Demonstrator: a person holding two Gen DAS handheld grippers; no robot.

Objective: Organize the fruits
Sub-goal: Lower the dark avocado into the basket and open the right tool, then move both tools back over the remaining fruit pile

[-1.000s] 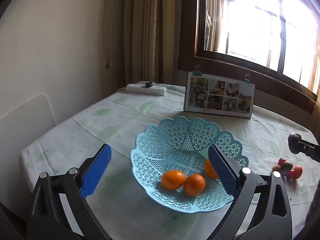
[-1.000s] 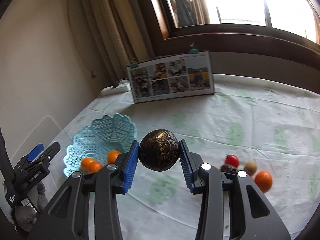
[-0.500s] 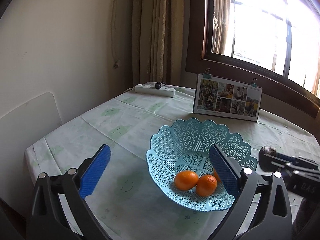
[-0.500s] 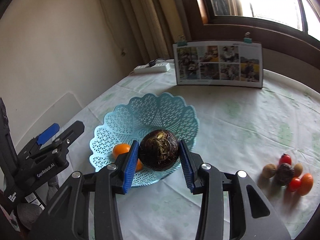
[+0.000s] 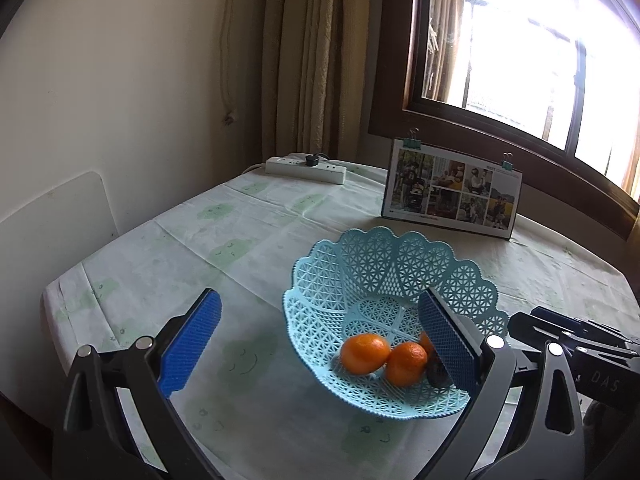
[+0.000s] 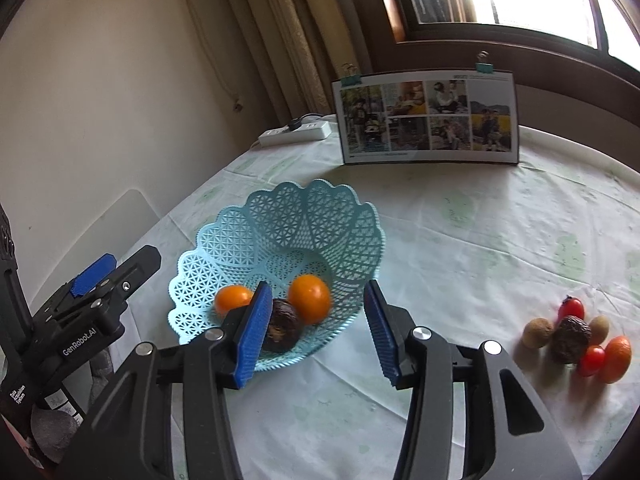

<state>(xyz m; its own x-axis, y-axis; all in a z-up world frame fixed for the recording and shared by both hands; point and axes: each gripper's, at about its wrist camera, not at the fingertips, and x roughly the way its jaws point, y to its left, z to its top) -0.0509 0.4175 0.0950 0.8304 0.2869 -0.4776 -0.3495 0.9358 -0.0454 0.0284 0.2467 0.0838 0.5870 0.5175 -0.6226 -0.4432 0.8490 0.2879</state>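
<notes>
A light blue lattice basket (image 6: pixel 280 204) stands on the table with oranges (image 6: pixel 310 298) and a dark brown round fruit (image 6: pixel 282 326) inside. My right gripper (image 6: pixel 316 336) hangs open just over the basket's near rim, and the dark fruit lies free beside its left pad. In the left wrist view the basket (image 5: pixel 380 248) holds oranges (image 5: pixel 366 352), and the dark fruit (image 5: pixel 438 372) peeks out beside a blue pad. My left gripper (image 5: pixel 320 344) is open and empty, to the basket's left. A small pile of loose fruit (image 6: pixel 570 338) lies on the cloth at the right.
A clipped photo board (image 6: pixel 428 116) stands at the table's back under the window. A white power strip (image 6: pixel 296 134) lies at the far left corner. A pale chair back (image 5: pixel 52 232) stands beyond the table's left edge. The patterned cloth covers the table.
My right gripper carried the dark fruit from the table's right side to over the basket, then opened. The fruit now lies in the basket. The left gripper stayed open.
</notes>
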